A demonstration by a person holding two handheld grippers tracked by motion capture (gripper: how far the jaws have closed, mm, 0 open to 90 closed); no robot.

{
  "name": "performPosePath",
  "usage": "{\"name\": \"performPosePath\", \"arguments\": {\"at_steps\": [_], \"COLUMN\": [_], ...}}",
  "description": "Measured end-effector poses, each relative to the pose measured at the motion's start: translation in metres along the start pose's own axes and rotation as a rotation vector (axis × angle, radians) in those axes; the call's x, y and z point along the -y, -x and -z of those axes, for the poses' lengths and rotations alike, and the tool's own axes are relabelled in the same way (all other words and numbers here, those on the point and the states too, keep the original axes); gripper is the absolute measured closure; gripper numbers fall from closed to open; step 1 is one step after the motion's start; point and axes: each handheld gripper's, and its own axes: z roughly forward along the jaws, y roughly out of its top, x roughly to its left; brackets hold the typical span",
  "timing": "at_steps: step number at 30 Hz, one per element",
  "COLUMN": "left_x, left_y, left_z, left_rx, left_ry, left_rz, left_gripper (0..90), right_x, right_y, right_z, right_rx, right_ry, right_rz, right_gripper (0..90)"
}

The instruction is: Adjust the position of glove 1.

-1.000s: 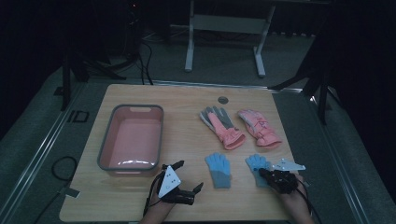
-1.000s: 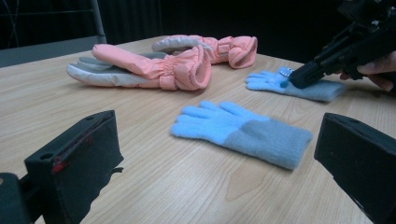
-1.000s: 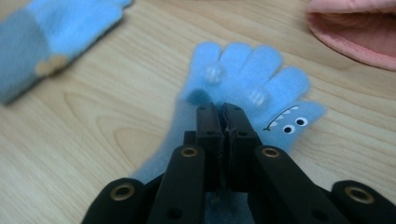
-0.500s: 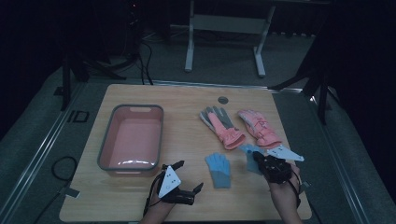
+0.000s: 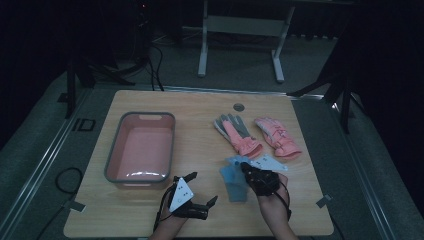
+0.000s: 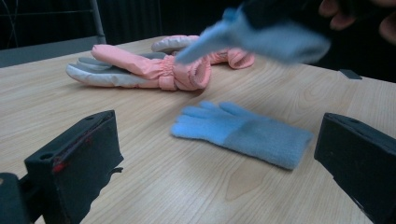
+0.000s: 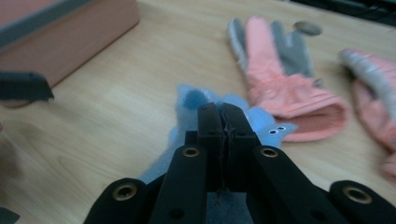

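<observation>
I count four gloves on my desk (image 5: 200, 107): two pink ski gloves and two blue knit ones. My right tongs (image 5: 248, 168) are clamped on one blue glove (image 6: 261, 35), lifted above the desk just in front of the grey-palmed pink glove (image 5: 237, 133). The other blue glove (image 6: 243, 132) lies flat between my hands. The second pink glove (image 5: 278, 136) lies beside the first. My left tongs (image 5: 202, 189) stand apart, holding nothing, near the one pink basin (image 5: 113, 155).

Four gloves are on hand: two blue knit gloves, one lying flat (image 6: 243, 133) and one lifted (image 6: 275, 39), and two pink winter gloves (image 5: 239, 135) (image 5: 278, 136). There is one pink basin (image 5: 141, 150) with a grey rim.
</observation>
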Motion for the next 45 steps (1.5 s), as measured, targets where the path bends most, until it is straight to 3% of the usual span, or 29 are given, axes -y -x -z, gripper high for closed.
{"name": "performPosePath", "arguments": {"at_steps": [8,14,19,23,29,32,33,36,37,38,40,42,43,45], "left_x": [0.0,0.0,0.0,0.0,0.0,0.0,0.0,-0.001,-0.001,-0.001,-0.002,-0.002,-0.003,-0.004], "left_y": [0.0,0.0,0.0,0.0,0.0,0.0,0.001,0.002,0.002,0.002,0.003,0.003,0.007,0.01], "left_z": [0.0,0.0,0.0,0.0,0.0,0.0,-0.001,-0.002,-0.002,-0.003,-0.004,-0.004,-0.006,-0.009], "left_rx": [0.005,0.007,0.008,0.011,0.014,0.015,0.017,0.036,0.036,0.051,0.072,0.072,0.096,0.068], "left_ry": [0.002,0.0,0.0,0.0,-0.003,-0.004,-0.007,-0.02,-0.02,-0.022,-0.032,-0.032,-0.079,-0.128], "left_rz": [0.003,0.002,0.003,0.005,0.001,-0.001,-0.006,-0.01,-0.01,-0.012,-0.012,-0.012,-0.059,-0.107], "left_gripper": [0.4,0.4,0.4,0.4,0.4,0.4,0.4,0.4,0.4,0.4,0.4,0.4,0.4,0.5], "right_x": [0.021,0.034,0.04,0.042,0.046,0.045,0.043,0.039,0.039,0.037,0.036,0.036,0.037,0.037], "right_y": [-0.012,-0.013,-0.014,-0.01,0.0,0.001,0.001,0.008,0.008,0.017,0.023,0.026,0.035,0.045], "right_z": [-0.024,-0.033,-0.039,-0.044,-0.05,-0.048,-0.046,-0.041,-0.041,-0.036,-0.033,-0.032,-0.03,-0.028], "right_rx": [0.0,-0.042,-0.067,-0.115,-0.177,-0.175,-0.173,-0.203,-0.203,-0.248,-0.275,-0.287,-0.295,-0.346], "right_ry": [-0.078,-0.132,-0.173,-0.206,-0.234,-0.229,-0.221,-0.204,-0.204,-0.2,-0.172,-0.17,-0.16,-0.146], "right_rz": [0.029,0.005,0.024,0.05,0.044,0.046,0.069,0.05,0.05,0.033,0.02,0.022,0.033,0.003], "right_gripper": [87.4,86.9,84.9,80.9,66.4,61.0,48.6,33.7,33.7,27.7,18.0,18.0,14.5,15.4]}}
